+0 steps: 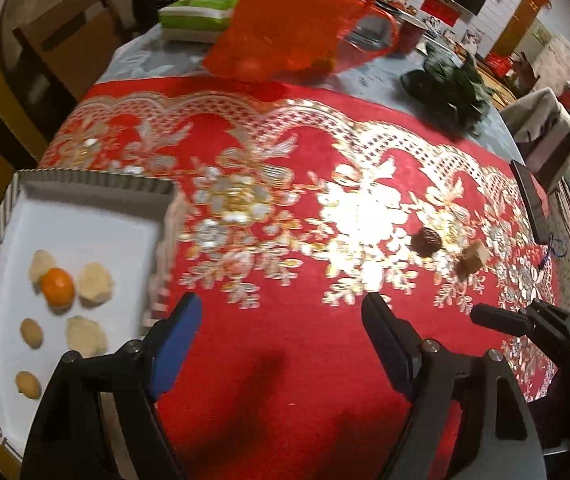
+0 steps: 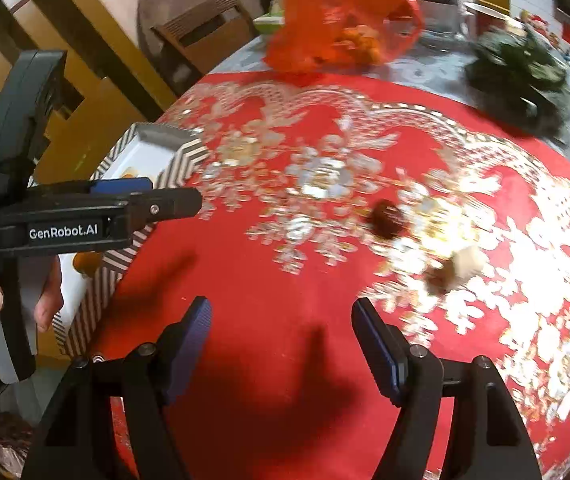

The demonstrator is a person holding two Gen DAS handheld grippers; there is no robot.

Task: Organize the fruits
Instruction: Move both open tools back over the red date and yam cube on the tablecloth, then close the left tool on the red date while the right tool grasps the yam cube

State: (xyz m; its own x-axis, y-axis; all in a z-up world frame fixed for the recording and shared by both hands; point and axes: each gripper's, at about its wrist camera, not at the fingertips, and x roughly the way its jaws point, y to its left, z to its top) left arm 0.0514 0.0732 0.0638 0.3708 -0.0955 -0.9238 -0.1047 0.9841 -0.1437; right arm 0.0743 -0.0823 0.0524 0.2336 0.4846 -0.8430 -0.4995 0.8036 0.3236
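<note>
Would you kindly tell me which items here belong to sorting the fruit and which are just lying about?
Job:
white tray with striped rim
orange mandarin
dark brown round fruit
pale tan chunk

Lying about:
red plastic bag
green tissue pack
dark leafy bundle

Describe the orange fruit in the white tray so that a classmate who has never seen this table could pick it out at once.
Find the red and gold tablecloth, then the white tray with a striped rim at its left edge. Among the pale pieces lying in the tray sits the orange fruit, touching two of them. It is the only bright orange, round thing there; its neighbours are cream or tan.
</note>
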